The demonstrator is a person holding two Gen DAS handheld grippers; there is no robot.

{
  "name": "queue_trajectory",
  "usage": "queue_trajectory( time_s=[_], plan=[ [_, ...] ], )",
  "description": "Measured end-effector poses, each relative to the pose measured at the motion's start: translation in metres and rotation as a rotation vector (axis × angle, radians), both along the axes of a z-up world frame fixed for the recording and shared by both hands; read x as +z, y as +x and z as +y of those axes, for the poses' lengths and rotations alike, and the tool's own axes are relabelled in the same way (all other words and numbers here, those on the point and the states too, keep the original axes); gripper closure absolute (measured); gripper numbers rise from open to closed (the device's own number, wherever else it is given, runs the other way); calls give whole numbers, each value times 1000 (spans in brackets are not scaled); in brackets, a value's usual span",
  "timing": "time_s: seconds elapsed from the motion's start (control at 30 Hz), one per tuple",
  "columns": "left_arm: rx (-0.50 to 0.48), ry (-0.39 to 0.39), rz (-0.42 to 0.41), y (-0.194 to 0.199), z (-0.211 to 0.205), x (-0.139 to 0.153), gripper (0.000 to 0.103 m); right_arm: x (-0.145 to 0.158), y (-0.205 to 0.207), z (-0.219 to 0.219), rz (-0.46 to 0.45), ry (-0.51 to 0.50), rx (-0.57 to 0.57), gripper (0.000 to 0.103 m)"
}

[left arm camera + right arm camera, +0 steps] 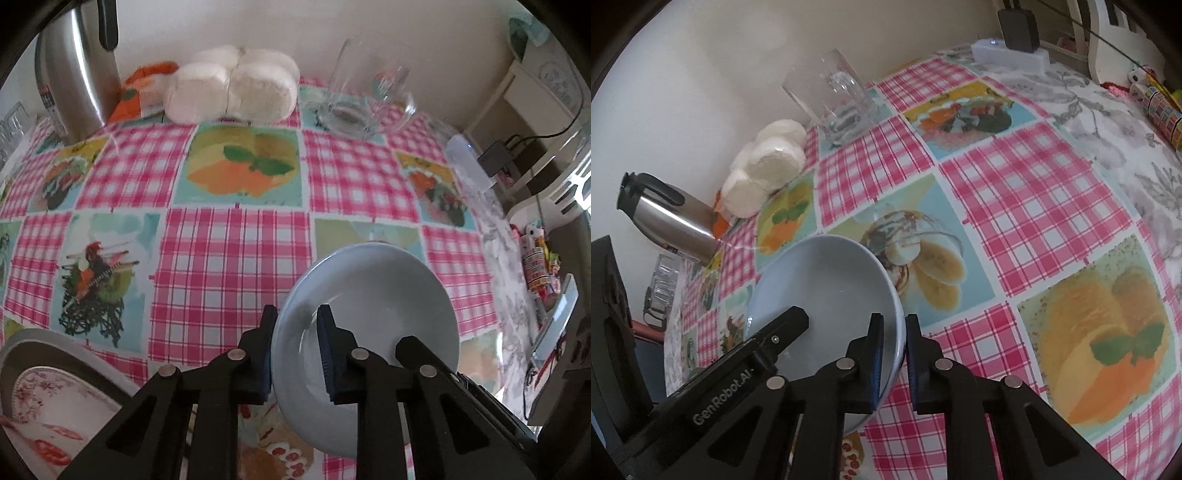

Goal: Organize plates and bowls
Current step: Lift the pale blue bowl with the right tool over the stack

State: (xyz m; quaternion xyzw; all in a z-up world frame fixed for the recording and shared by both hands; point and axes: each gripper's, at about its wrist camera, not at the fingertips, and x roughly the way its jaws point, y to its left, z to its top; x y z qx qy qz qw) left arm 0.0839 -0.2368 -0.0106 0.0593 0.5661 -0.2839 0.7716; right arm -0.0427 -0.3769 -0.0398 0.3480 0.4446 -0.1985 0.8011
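A pale blue bowl (373,295) is held between both grippers above the checked tablecloth (229,258). My left gripper (295,350) straddles its left rim, one finger outside and one inside, but the jaws stand apart. My right gripper (894,354) is shut on the bowl's (827,280) right rim. The other gripper's finger shows inside the bowl in each view. A floral plate (48,417) on a grey plate lies at the lower left of the left wrist view.
At the back by the wall stand a steel thermos (77,74), white round packs (236,88), an orange packet (144,88) and a glass mug (369,96). A white box (1008,55) and a black adapter sit at the table's far right edge.
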Motion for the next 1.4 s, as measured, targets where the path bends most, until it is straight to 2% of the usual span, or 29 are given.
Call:
queue_trajectory(
  time_s=[0.3, 0.63, 1.0, 1.4],
  plan=[
    [2, -104, -39, -8, 30, 62, 80, 61, -16, 22, -88, -66, -10, 91],
    [49, -185, -47, -15, 85, 101, 80, 106, -27, 65, -145, -101, 37, 90],
    [140, -233, -56, -20, 160, 112, 80, 122, -26, 132, -164, -150, 134, 89],
    [204, -230, -37, -22, 222, 101, 80, 108, -21, 190, -137, -148, 243, 88]
  ],
)
